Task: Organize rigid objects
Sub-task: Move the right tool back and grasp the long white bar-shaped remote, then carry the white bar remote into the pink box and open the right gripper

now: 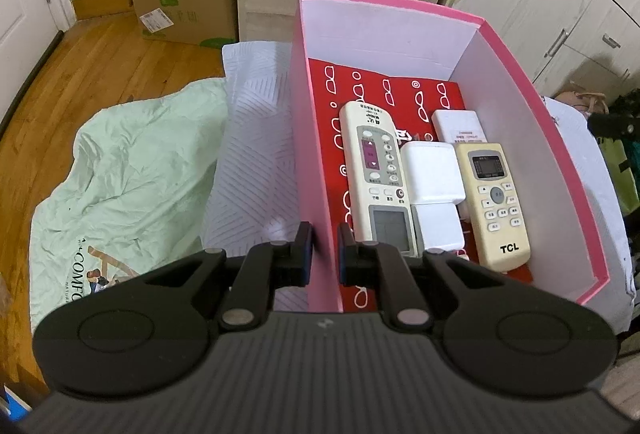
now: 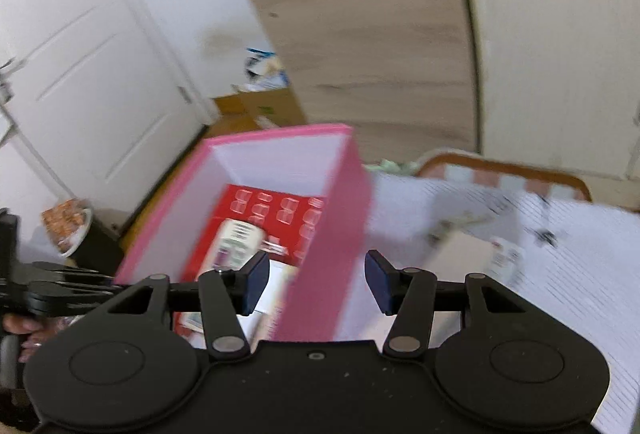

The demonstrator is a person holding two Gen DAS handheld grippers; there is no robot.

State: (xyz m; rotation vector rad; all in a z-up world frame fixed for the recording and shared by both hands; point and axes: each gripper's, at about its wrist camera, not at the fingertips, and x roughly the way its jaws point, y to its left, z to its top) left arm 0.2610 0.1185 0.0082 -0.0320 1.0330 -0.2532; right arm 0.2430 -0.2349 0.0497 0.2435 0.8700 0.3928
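Left gripper (image 1: 325, 254): jaws narrow, clamped on the left wall of the pink box (image 1: 520, 45), one pad outside, one inside, near the front corner. Right gripper (image 2: 316, 280): jaws wide, nothing between the pads; the box's right wall shows in the gap but sits beyond the tips, apart from them; view is blurred. Risks, as judged: the box is thin card held by one wall only, so a tug or twist from the left grip could buckle that wall or tip the box on the soft bedding, sliding the contents together. The right gripper, if swung low, could clip the near wall and shove the box against the left grip. Box contents: a red patterned sheet (image 1: 400, 85) lines the floor; on it lie a long white remote (image 1: 376, 169) at left, a white power adapter (image 1: 434, 169) beside it with a smaller white block (image 1: 438, 230) at its near end, a cream TCL remote (image 1: 496, 201) at right, and a white flat box (image 1: 456, 121) behind them. All lie flat, side by side, touching or nearly so. Box stands on white striped bedding (image 1: 248, 153), a pale green cloth (image 1: 132, 169) to its left. On the wooden floor, a cardboard carton (image 1: 188, 9) stuffed with bags
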